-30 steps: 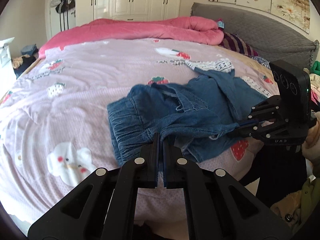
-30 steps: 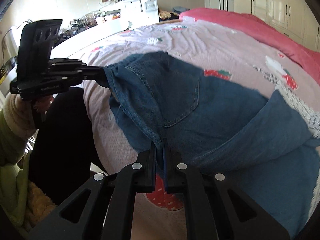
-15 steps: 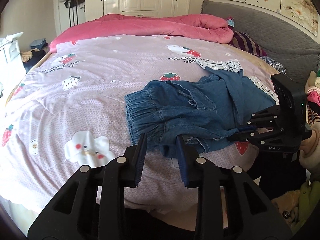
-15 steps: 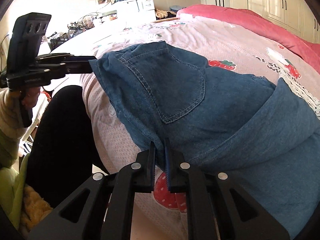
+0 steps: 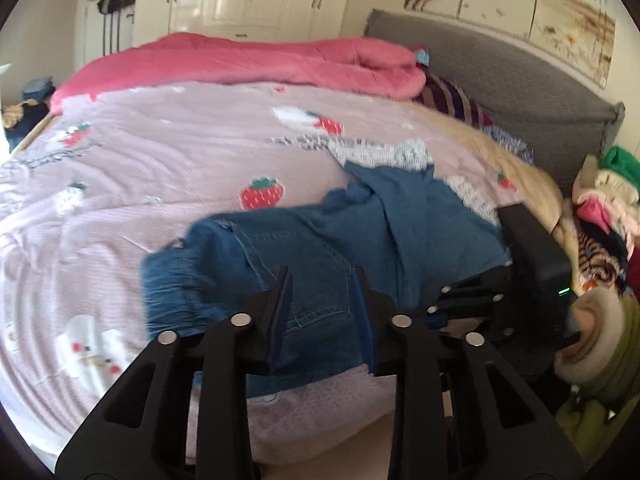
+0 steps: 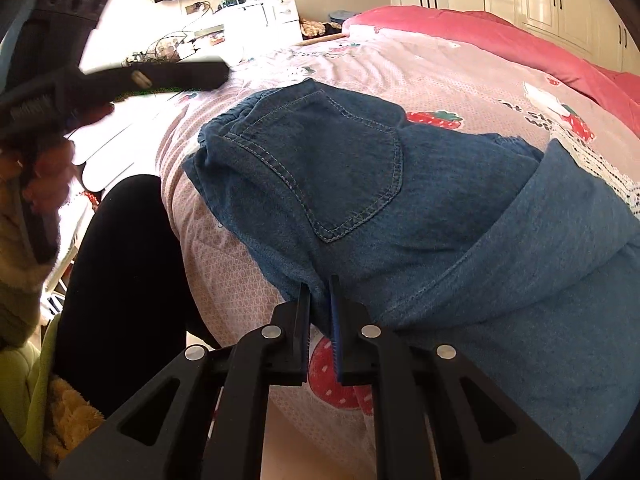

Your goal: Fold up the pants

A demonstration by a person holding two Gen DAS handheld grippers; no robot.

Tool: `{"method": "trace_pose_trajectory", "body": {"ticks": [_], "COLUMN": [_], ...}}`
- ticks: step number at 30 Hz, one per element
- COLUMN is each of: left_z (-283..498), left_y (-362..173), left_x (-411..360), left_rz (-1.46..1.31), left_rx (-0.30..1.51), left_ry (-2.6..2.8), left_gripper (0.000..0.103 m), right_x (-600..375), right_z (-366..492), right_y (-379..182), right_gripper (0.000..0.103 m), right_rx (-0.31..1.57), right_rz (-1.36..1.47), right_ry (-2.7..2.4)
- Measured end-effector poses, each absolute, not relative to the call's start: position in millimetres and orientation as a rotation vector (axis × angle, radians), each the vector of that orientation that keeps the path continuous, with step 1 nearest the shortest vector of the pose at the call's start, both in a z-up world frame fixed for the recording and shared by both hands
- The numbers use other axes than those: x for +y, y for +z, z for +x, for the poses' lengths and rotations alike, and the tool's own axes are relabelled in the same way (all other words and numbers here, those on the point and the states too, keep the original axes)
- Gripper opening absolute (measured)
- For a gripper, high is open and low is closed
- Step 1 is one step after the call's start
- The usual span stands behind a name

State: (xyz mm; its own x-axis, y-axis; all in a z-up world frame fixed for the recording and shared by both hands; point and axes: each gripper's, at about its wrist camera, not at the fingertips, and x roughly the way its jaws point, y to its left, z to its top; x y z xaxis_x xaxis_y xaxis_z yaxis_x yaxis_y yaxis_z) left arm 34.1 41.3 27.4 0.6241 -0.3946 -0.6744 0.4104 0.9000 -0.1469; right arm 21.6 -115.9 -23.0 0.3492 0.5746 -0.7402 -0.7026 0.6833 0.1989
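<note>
Since a second ago the left tool (image 5: 322,280) has let go of the pants' (image 5: 320,248) near edge and pulled up and away from the cloth; its jaws, pressed together on denim back then, have just been opening and have drawn in slightly again, and now stand spread with nothing pinched between them. From the right wrist view the left tool (image 6: 216,74) shows blurred at the upper left, well apart from the waistband it held before. That corner of the pants (image 6: 360,184) has meanwhile dropped flat onto the bed (image 6: 460,72).

The right tool (image 6: 319,284) sits at the near edge of the pants, its jaws close together with a fold of denim between them; they have just been easing apart a little, yet the fabric looks still pinched at the tips. In the left wrist view the right tool (image 5: 434,312) shows at the right, its tips meeting the cloth's edge.

The blue denim pants lie on the pink strawberry-print bed cover (image 5: 160,168) near the bed's front edge, back pocket (image 6: 332,168) facing up, the elastic waistband toward the left side, one leg folded across toward the grey headboard (image 5: 500,80). A rolled pink quilt (image 5: 260,64) lies along the far side.
</note>
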Motion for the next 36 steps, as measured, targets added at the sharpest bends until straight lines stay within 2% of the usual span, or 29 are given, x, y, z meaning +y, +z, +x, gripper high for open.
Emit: {"method": "trace_pose_trajectory", "body": {"ticks": [5,10,13,16,22,24,26,30,32,34,36], "left_z": [44,42,41,41,38,33,26,24,31,43,55], "left_y": [-26,-33,-35,-37,-32,-19,-2,33,42,44,42], "left_x": [43,47,49,51,53,56,58,40,25,4,-17], "left_rz": [0.072,0.077,0.069,0.058,0.025,-0.002,-0.021,-0.027,-0.045,-0.043,-0.049], "left_rx": [0.918,0.900,0.897,0.884,0.842,0.806,0.764,0.695,0.693,0.718,0.748], "left_ry": [-0.366,-0.372,-0.376,-0.382,-0.388,-0.403,-0.413,-0.494,-0.543,-0.574,-0.620], "left_gripper": [0.017,0.017,0.017,0.017,0.016,0.025,0.048,0.055,0.061,0.062,0.062], "right_x": [-135,-137,-128,-124,-141,-158,-174,-206,-220,-232,-243], "right_z": [16,24,39,52,50,48,49,65,78,96,116], "right_y": [-2,21,5,-29,-19,2,20,41,49,56,63], "right_gripper": [0.028,0.030,0.032,0.033,0.033,0.038,0.049,0.053,0.061,0.070,0.075], "right_rx": [0.868,0.790,0.831,0.960,0.921,0.864,0.815,0.781,0.772,0.778,0.783], "right_rz": [-0.093,-0.061,-0.094,-0.118,0.011,0.068,0.088,0.093,0.096,0.082,0.072], "right_ry": [0.834,0.810,0.769,0.691,0.733,0.749,0.724,0.603,0.546,0.488,0.441]}}
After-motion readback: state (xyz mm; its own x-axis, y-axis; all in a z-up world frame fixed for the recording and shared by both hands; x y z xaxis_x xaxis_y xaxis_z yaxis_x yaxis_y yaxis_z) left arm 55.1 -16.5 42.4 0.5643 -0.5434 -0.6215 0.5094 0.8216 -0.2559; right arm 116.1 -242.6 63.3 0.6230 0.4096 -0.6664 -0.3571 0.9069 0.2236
